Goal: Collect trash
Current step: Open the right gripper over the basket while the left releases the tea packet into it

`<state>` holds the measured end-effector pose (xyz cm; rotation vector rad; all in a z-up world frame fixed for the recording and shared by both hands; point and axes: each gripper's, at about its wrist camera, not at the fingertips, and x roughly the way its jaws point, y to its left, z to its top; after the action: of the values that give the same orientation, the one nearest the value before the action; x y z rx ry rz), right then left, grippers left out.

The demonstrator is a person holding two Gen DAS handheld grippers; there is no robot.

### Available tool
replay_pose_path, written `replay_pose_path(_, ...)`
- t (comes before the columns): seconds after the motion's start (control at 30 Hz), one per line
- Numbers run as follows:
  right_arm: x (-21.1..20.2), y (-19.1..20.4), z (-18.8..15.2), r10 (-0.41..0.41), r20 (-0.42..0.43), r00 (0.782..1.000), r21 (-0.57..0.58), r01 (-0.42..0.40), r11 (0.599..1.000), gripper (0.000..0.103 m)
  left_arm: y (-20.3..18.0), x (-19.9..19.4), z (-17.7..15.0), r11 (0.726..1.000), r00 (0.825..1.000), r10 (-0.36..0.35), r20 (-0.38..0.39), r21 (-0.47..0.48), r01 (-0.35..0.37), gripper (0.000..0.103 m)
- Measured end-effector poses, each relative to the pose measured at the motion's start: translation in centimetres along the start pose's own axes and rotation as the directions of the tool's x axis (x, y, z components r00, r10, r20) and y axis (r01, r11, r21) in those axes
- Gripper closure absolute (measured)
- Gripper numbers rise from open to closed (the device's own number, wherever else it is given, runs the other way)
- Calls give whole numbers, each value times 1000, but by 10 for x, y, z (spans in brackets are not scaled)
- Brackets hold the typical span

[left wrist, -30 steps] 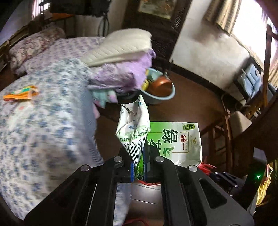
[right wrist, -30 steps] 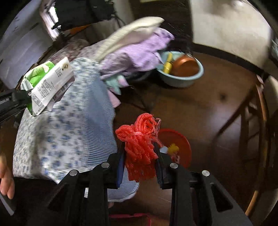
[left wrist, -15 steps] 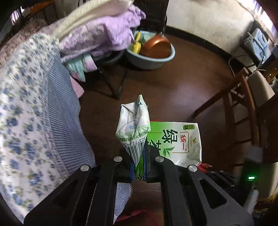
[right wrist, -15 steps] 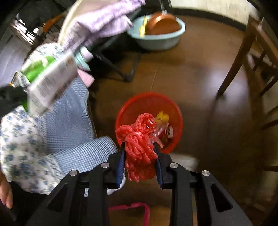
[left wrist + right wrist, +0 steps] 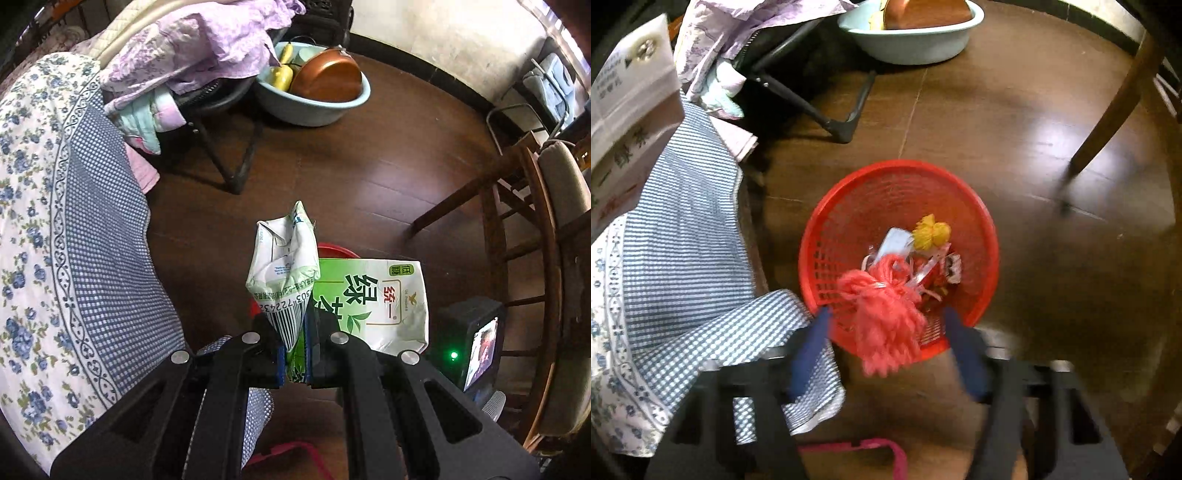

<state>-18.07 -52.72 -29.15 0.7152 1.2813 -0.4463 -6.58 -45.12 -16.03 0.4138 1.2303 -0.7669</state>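
Trash drop over the red basket [image 5: 975, 221].
Right tool [image 5: 886, 332] opening, red yarn bundle [image 5: 886, 325] loose between its fingers; left tool [image 5: 295, 363] clamps a crushed green-tea carton [image 5: 369, 295].

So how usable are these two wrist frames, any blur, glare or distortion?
Left wrist view: sharp, the crushed green-and-white drink carton is readable, strong fisheye curving at the edges. Right wrist view: motion blur on the red yarn bundle and the opening right gripper; window glare on the dark wooden floor.
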Motion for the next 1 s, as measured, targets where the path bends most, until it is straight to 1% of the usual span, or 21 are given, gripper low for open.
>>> replay_pose_path(0.2, -4, -18, -13, -19, -29, 999, 30, 20, 999, 32, -1, 15, -3, 1000, 999, -12, -39, 2, 12, 95)
replay_pose_path(0.37, -15, -29, -33, -45, -44, 998, 23, 46, 999, 32, -2, 50, -17, 1000, 991, 3, -132, 19, 0, 94)
replay_pose_path(0.47, -20, -37, -42, -48, -48, 998, 41, 50, 998, 32, -3, 65, -19, 999, 989, 10, -150, 33, -5, 94)
replay_pose_path(0.6, -26, -44, -49, -47, -49, 998, 56, 50, 997, 32, -4, 73, -16, 1000, 989, -12, -148, 27, 16, 94)
replay_pose_path(0.67, -27, -42, -51, -48, -45, 998, 56, 50, 997, 32, -6, 74, -14, 999, 989, -20, -149, 28, 24, 90)
replay_pose_path(0.77, -31, -40, -50, -47, -38, 998, 49, 48, 998, 32, -12, 74, -13, 999, 988, -7, -151, 52, 15, 83)
replay_pose_path(0.8, -31, -38, -49, -44, -37, 998, 46, 45, 998, 32, -14, 74, -13, 998, 989, -1, -148, 60, 10, 76)
replay_pose_path(0.83, -31, -37, -48, -42, -36, 998, 42, 43, 998, 32, -15, 74, -13, 998, 989, 5, -145, 64, 4, 65)
replay_pose_path(0.87, -32, -35, -48, -40, -35, 999, 39, 42, 998, 32, -16, 72, -12, 998, 990, 13, -137, 66, -4, 58)
replay_pose_path(0.9, -32, -33, -48, -38, -38, 999, 35, 39, 999, 32, -16, 69, -11, 998, 992, 23, -123, 66, -15, 46)
replay_pose_path(0.93, -31, -31, -48, -36, -41, 998, 31, 38, 999, 32, -16, 65, -9, 998, 994, 28, -104, 63, -21, 37)
replay_pose_path(0.97, -30, -29, -48, -38, -46, 998, 27, 39, 999, 32, -16, 62, -8, 998, 995, 24, -92, 61, -18, 34)
replay_pose_path(1.0, -29, -29, -48, -38, -50, 998, 25, 40, 999, 32, -17, 58, -6, 998, 997, 14, -79, 58, -9, 29)
